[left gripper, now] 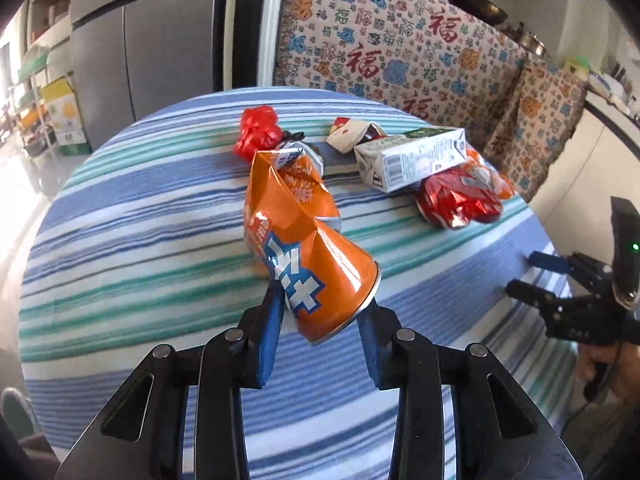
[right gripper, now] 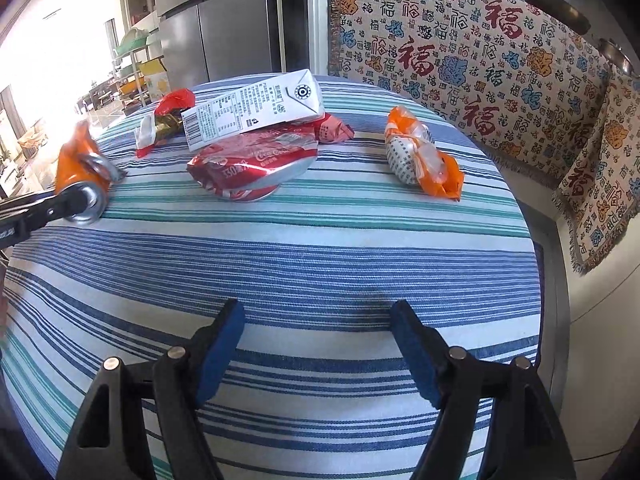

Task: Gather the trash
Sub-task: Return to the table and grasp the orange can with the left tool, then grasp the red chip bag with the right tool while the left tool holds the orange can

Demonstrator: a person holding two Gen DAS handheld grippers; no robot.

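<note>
The striped bench (right gripper: 320, 264) is messy. The left gripper (left gripper: 320, 312) pinches a squashed orange can (left gripper: 304, 248). The right gripper (right gripper: 318, 344) gapes, empty. A milk carton (right gripper: 256, 110), red can (right gripper: 252, 168) and maybe wrappers remain.

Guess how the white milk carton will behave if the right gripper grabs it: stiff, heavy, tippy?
The white milk carton keeps crisp edges, so it is probably fairly stiff, though an empty one could dent. It lies propped on the crushed red can, so a nudge may slide or tip it off. Its smooth printed faces may slip between the pads.
</note>
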